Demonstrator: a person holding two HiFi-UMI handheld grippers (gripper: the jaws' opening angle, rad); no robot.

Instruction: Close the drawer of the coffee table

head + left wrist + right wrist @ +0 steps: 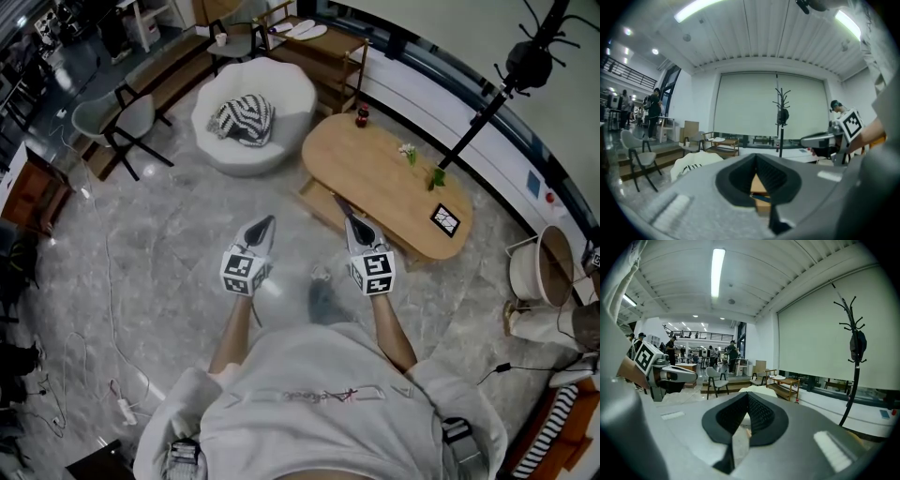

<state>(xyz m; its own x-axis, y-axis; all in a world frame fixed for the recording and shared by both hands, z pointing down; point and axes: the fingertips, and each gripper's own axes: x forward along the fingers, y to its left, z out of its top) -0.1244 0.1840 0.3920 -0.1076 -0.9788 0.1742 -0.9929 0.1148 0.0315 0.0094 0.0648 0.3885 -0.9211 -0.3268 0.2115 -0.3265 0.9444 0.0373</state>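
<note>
The oval wooden coffee table (384,178) stands ahead and to the right in the head view. Its drawer (320,201) sticks out from the near left side. My right gripper (339,201) is shut and empty, and its tip reaches over the pulled-out drawer; whether it touches I cannot tell. My left gripper (270,222) is shut and empty, over the bare floor to the left of the drawer. In the left gripper view the jaws (757,157) meet at a point with the table's wood (759,186) showing behind them. The right gripper (747,394) looks shut in its own view too.
On the table stand a red bottle (361,116), a small plant (409,153) and a framed picture (445,220). A white beanbag seat (286,94) with a striped cushion (244,119) sits behind. A black stand (497,94) rises at the right, and a basket (544,267) is beside it.
</note>
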